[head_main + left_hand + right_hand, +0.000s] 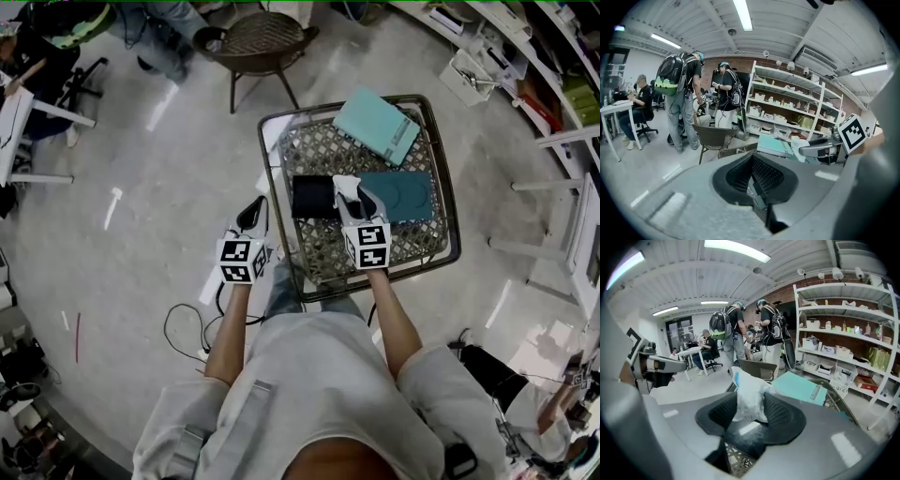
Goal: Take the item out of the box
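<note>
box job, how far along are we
Done: the lid is off and lies beside the box. In hand: the right tongs grip a white plastic bag. To do: set it down clear of the box. The left tongs are shut and empty.
</note>
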